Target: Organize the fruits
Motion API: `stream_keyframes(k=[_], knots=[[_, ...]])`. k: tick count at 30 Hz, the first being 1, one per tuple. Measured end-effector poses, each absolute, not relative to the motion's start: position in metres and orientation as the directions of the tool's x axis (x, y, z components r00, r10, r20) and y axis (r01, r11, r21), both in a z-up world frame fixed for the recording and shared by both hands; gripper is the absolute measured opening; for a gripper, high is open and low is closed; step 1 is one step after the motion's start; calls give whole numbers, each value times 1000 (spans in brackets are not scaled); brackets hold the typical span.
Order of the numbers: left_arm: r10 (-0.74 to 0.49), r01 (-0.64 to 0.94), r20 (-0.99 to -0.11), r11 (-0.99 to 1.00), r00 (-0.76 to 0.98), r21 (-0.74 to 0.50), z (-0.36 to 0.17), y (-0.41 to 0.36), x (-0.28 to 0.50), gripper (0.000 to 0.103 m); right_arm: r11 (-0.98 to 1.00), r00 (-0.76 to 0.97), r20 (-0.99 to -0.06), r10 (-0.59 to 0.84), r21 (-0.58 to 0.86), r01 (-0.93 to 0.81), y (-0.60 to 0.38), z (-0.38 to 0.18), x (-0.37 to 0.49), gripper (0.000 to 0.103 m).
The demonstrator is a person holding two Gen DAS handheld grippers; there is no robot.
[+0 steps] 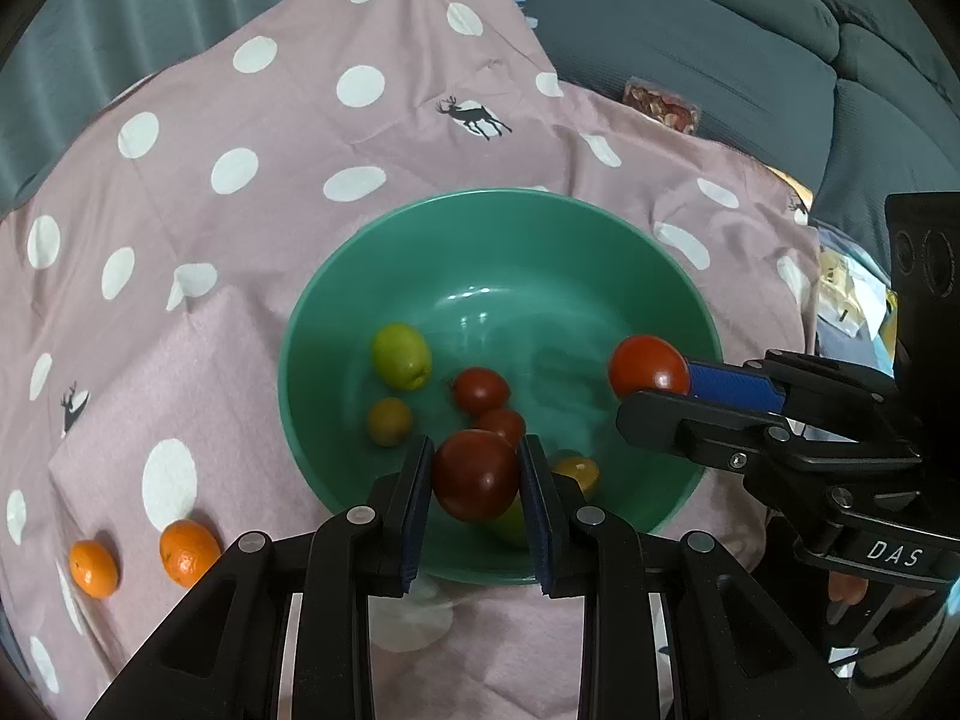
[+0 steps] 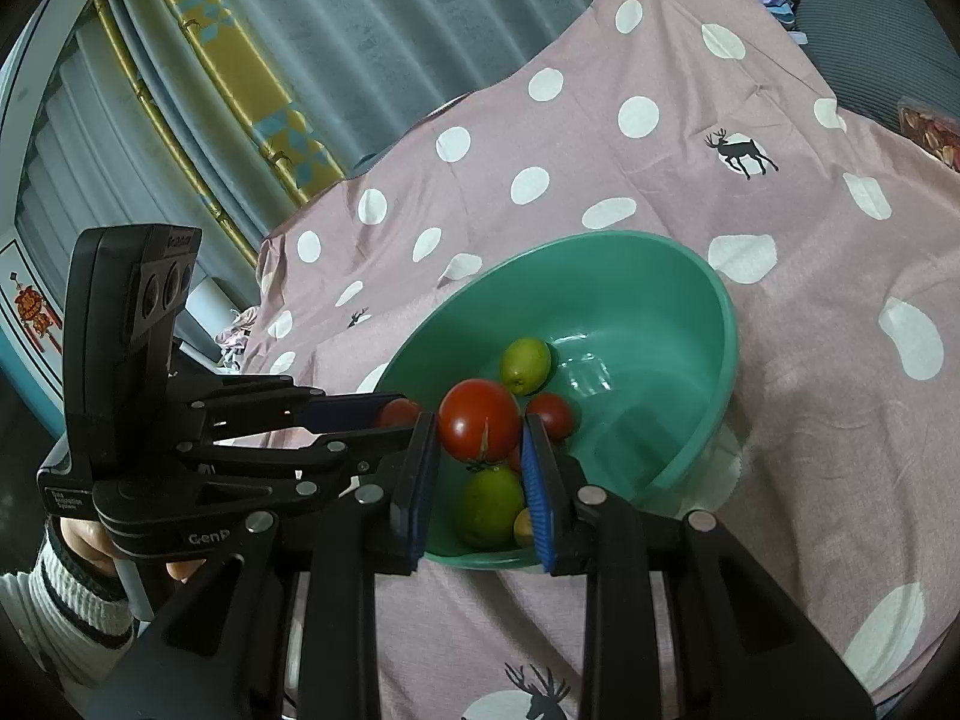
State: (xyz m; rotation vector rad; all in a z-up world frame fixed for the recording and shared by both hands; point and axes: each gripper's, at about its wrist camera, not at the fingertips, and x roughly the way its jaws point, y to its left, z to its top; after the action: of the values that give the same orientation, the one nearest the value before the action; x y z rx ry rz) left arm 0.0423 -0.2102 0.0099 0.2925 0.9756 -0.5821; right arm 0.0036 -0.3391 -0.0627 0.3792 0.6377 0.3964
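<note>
Two oranges (image 1: 93, 567) lie on the spotted cloth (image 1: 288, 120) at the lower left of the left wrist view, well apart from the green bowl (image 1: 336, 276) that fills the middle. Inside the bowl sit a green fruit (image 1: 401, 356), a small brownish one (image 1: 390, 421) and a couple of small tomatoes (image 1: 480, 390). The left gripper (image 1: 476, 474) hangs over the near rim with its jaws pinching a dark red tomato (image 1: 475, 474); further right, the right gripper (image 2: 480, 429) reaches in from the edge of the frame, its jaws clamped on a brighter tomato (image 2: 479, 419) over the bowl's right side. In the right wrist view a striped sleeve (image 2: 66, 588) shows at the lower left, behind the left gripper. I'd say this is the drop-off step: both fruits are carried and poised above the bowl. The next move looks like lowering a little and spreading the jaws so each tomato settles among the others rather than bouncing off them, then going for the oranges.
</note>
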Motion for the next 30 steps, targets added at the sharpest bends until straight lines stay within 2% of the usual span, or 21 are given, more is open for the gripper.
stream_keyframes(k=[30], knots=[[-319, 593, -849, 805, 421, -8, 7, -215, 43, 29, 877, 734, -519, 438, 428, -221, -336, -65, 4, 29]])
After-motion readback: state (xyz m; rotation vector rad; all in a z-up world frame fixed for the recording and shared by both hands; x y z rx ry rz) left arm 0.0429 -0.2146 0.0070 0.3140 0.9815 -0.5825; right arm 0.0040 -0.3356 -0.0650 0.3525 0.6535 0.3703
